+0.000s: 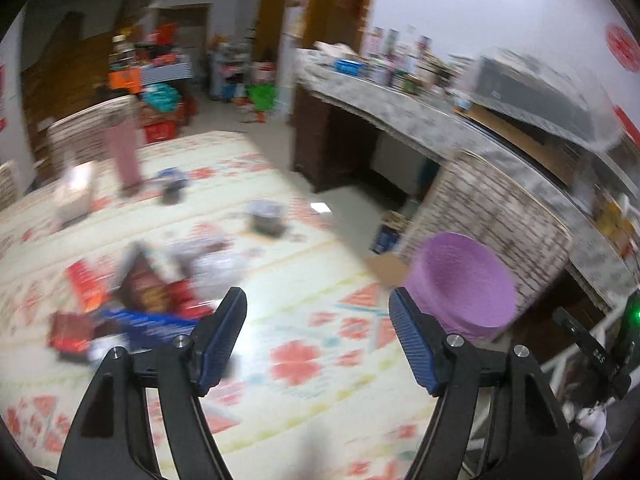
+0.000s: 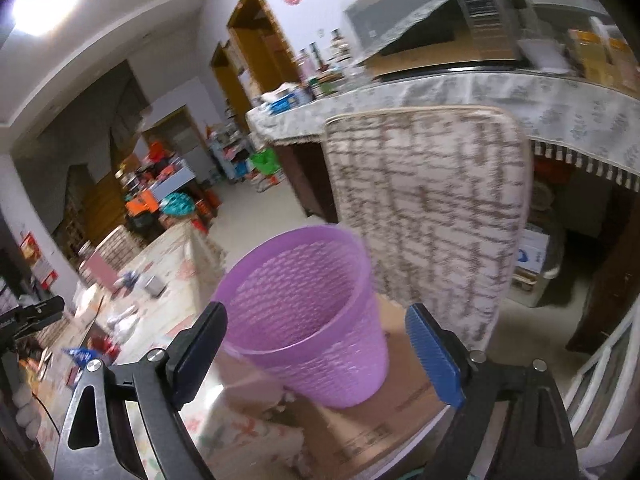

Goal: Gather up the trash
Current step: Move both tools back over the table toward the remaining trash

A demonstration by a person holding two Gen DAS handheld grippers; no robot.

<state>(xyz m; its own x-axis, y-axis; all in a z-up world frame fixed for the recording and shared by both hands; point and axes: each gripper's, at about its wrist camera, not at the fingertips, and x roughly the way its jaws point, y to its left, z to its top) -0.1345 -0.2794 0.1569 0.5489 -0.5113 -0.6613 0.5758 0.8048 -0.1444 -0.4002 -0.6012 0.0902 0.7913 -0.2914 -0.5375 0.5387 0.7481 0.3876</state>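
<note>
A purple mesh waste basket stands on a cardboard box beside the table; it also shows in the left wrist view. My right gripper is open, its jaws on either side of the basket, empty. My left gripper is open and empty above the patterned tablecloth. A blurred pile of wrappers and packets lies on the cloth to the left of the left gripper. More scraps lie further back.
A chair back with a brick-pattern cover stands behind the basket. A cloth-covered counter with bottles and boxes runs along the right wall. A pink cup and a white box stand at the table's far left.
</note>
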